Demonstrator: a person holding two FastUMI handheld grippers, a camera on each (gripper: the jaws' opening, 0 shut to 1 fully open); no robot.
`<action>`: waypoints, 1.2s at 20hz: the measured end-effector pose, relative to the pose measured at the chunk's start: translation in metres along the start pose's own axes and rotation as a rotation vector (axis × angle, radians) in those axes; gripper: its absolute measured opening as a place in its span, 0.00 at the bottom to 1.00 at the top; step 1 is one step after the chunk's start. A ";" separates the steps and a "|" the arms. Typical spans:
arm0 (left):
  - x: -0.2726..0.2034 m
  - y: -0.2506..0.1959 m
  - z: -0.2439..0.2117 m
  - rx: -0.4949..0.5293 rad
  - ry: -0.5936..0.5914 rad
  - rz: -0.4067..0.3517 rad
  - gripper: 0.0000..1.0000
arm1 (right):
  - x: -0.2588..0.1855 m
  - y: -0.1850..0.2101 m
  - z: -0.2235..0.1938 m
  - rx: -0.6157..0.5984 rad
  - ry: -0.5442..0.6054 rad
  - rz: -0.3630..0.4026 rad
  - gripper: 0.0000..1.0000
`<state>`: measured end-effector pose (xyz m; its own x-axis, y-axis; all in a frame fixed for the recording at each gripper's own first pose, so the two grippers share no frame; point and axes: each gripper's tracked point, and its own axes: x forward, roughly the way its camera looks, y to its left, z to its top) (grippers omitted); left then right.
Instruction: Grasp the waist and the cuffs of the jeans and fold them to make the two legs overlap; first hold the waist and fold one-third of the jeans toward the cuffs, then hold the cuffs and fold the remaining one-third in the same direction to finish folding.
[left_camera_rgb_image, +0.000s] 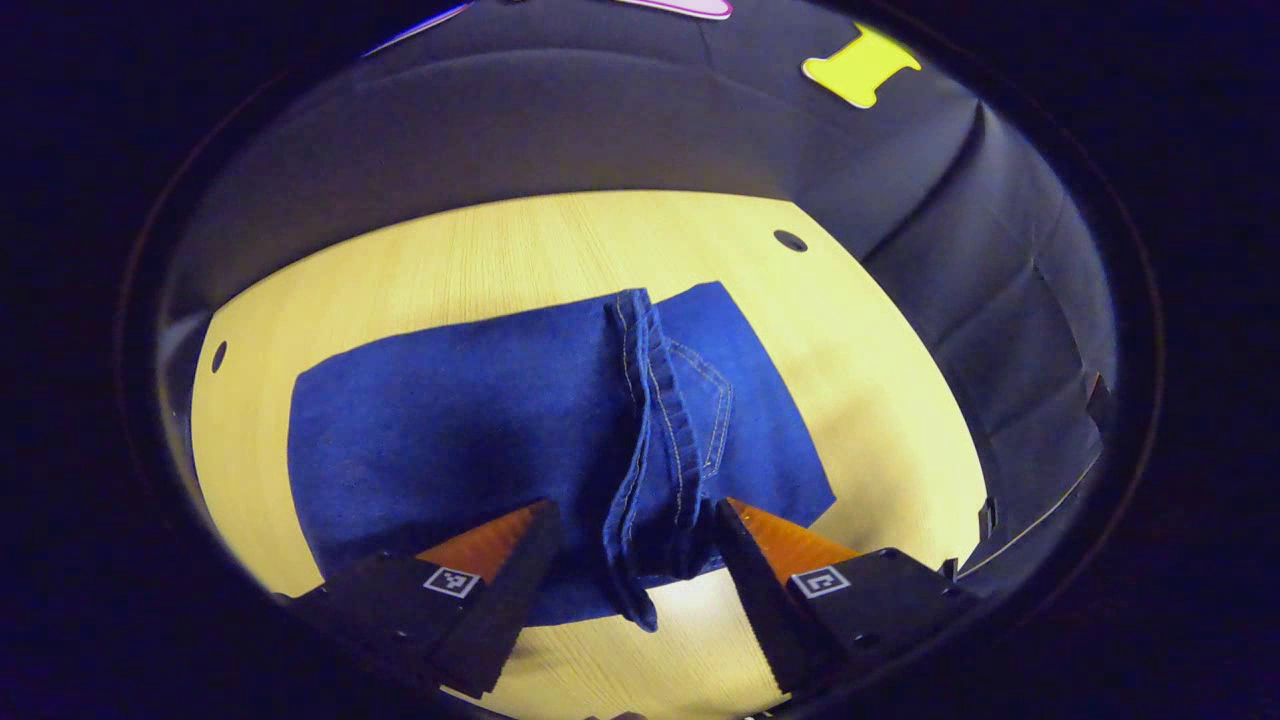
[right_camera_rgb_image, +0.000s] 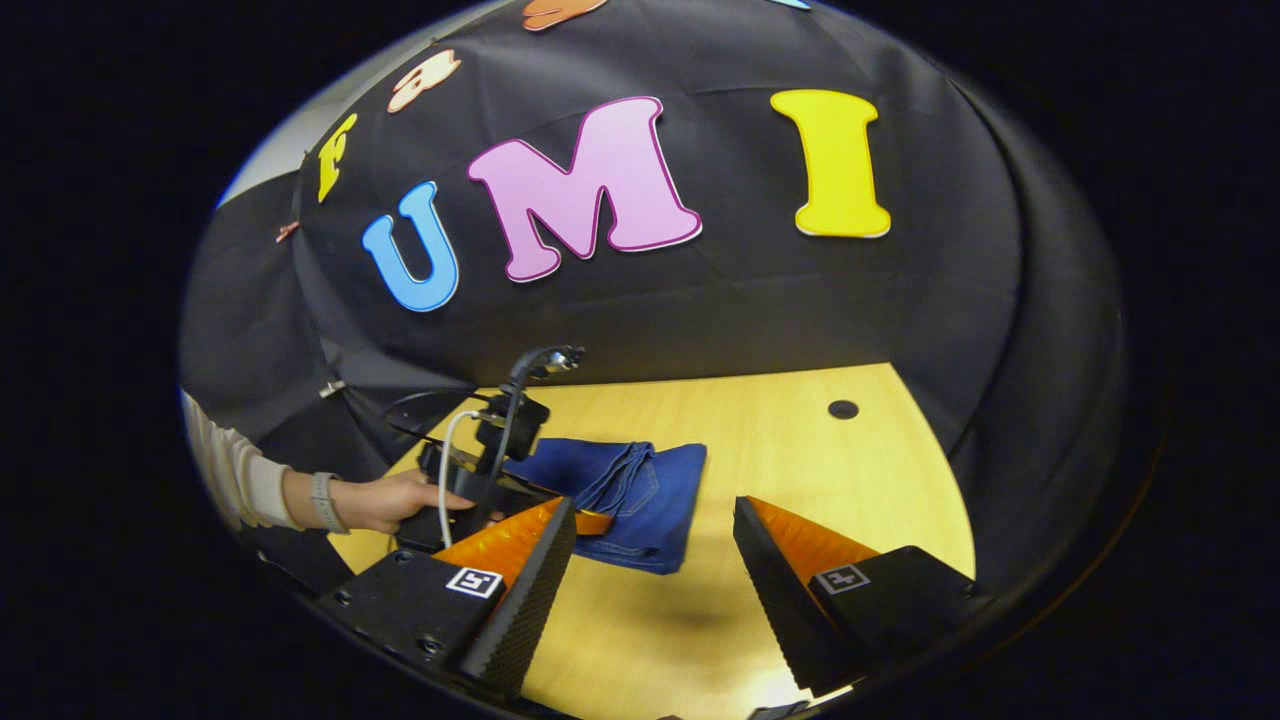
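Nearest the lens in the left gripper view, the left gripper (left_camera_rgb_image: 632, 520) is hovering with its jaws spread wide, nothing pinched. Between them a bunched ridge of the jeans (left_camera_rgb_image: 450, 440) is running away from the camera; whether either finger is brushing the cloth I cannot tell. Going left to right across this view: one small hole (left_camera_rgb_image: 218, 355) near the left edge of the table (left_camera_rgb_image: 480, 260), then the flat folded panel of denim, then the raised ridge with its yellow stitching, then a back pocket (left_camera_rgb_image: 712, 405), then bare wood, and a second hole (left_camera_rgb_image: 790, 240) near the far right corner. The near edge of the denim is lying just short of the table's near edge.

In the right gripper view, the right gripper (right_camera_rgb_image: 655, 540) is also standing with jaws apart and gripping nothing, above bare wood and well back from the jeans. Left to right here: a sleeve (right_camera_rgb_image: 235, 470) and a hand (right_camera_rgb_image: 385, 500) wearing a wrist band are holding the other gripper, whose mast and white cable (right_camera_rgb_image: 445, 460) are rising above it; just beyond, the jeans are lying folded toward the far left part of the table; then open table, with a hole near the far right edge.

This view is giving the hand, sleeve and camera mast; the left gripper view is giving the stitching, the pocket and the left hole.
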<state>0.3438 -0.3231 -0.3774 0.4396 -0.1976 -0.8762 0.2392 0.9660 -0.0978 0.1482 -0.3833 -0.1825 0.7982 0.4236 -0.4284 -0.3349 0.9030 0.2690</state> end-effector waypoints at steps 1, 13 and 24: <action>-0.016 -0.005 0.008 0.006 -0.053 0.000 0.96 | -0.004 -0.001 0.004 -0.032 -0.018 -0.017 0.96; -0.358 -0.020 -0.052 0.060 -0.720 0.124 0.95 | -0.170 0.099 0.094 -0.161 -0.396 -0.203 0.98; -0.490 -0.035 -0.106 -0.037 -0.927 0.221 0.95 | -0.274 0.176 0.098 -0.230 -0.510 -0.166 1.00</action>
<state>0.0283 -0.2424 0.0050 0.9867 -0.0481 -0.1550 0.0481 0.9988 -0.0037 -0.0802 -0.3474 0.0664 0.9704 0.2388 0.0361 -0.2395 0.9708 0.0153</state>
